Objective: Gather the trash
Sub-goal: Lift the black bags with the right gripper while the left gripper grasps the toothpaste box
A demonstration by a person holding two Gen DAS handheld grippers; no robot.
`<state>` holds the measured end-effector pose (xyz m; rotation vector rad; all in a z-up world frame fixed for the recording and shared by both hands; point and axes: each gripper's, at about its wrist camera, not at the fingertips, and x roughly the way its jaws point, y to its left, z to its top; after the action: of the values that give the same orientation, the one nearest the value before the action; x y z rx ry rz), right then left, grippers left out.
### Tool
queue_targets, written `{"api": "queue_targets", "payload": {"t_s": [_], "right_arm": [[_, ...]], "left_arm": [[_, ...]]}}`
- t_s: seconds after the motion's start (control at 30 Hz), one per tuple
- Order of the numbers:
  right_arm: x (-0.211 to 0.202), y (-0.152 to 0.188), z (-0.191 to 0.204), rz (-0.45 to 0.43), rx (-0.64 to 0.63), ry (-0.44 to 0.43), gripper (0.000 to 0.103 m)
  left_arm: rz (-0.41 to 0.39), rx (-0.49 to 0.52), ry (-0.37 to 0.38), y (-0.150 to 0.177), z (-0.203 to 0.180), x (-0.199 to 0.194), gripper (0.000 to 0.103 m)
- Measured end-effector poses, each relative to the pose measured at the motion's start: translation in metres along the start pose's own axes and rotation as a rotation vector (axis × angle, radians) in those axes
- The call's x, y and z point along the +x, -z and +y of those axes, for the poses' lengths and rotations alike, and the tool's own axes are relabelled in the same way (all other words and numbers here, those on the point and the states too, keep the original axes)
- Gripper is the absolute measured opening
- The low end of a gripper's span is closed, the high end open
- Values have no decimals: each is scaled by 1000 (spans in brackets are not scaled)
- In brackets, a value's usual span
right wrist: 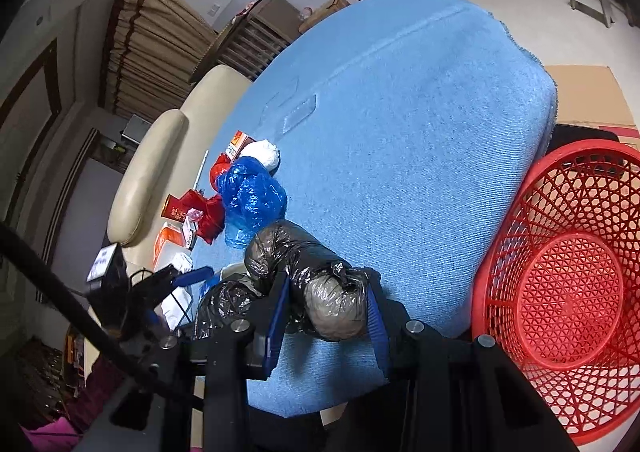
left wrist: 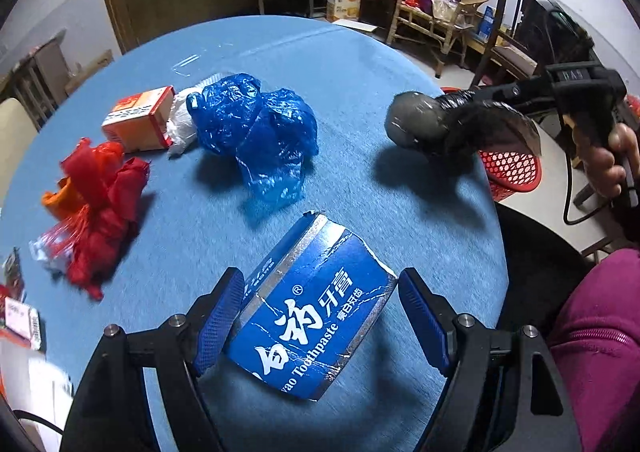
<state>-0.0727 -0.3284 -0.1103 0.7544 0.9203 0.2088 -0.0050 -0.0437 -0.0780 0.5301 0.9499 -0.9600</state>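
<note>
Right gripper [right wrist: 326,312] is clamped on the black bag bundle [right wrist: 304,272] at the table's [right wrist: 420,112] edge by the empty red basket [right wrist: 568,292]. Left gripper [left wrist: 320,322] gapes around the toothpaste box [left wrist: 312,308], one pad touching, no grip yet. Blue bag [left wrist: 256,128], red bag [left wrist: 100,204], orange box [left wrist: 138,120] still out, so barely started.

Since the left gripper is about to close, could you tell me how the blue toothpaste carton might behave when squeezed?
The blue cardboard toothpaste carton looks creased and torn open at its far end, so it probably crushes easily. Likely empty and light. The left gripper straddles its flat sides, so it should not roll.
</note>
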Motion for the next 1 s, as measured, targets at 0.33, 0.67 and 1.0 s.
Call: {"api": "queue_targets", "payload": {"t_s": [0.33, 0.67, 1.0], "right_arm": [[-17, 1, 3, -42, -14, -14, 39], [-62, 12, 12, -201, -133, 156, 39], [-47, 21, 24, -179, -176, 155, 39]], "left_arm": [[-51, -102, -151, 15, -18, -4, 75], [-65, -143, -158, -6, -31, -7, 29], [-162, -288, -167, 15, -9, -37, 78]]}}
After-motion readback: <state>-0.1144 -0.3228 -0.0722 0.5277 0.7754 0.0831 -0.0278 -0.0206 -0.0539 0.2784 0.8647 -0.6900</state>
